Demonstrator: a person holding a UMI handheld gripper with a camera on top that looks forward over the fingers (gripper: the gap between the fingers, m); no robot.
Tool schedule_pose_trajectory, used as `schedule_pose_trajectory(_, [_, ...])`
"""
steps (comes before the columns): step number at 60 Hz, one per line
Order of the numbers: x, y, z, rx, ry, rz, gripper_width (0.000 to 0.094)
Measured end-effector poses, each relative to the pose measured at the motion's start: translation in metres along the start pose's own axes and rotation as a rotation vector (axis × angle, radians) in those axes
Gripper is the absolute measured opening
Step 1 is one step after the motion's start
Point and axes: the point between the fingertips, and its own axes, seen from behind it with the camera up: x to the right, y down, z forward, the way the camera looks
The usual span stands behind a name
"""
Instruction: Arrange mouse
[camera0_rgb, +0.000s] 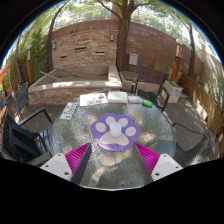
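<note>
Bright outdoor daylight, dappled tree shadows across the table (150, 125), strong fisheye curving at edges

A small white mouse (119, 127) sits on a purple paw-shaped mouse pad (115, 134) on a round glass table (150, 122). It lies just ahead of the gripper (112, 158), whose pink-padded fingers stand open and apart from it.

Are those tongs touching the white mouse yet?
Apart. The gripper view shows the tongs open, with bare table between their tips and the mouse on its purple mat.
</note>
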Motion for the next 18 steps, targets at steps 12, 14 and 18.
schedule_pose_trajectory(12, [-0.005,0.010,-0.020,-0.012,0.002,0.032,0.0847])
schedule_pose_trajectory(14, [-0.007,0.011,-0.020,-0.010,0.000,0.030,0.0847])
schedule_pose_trajectory(18, [-0.007,0.012,-0.021,-0.006,-0.001,0.021,0.0849])
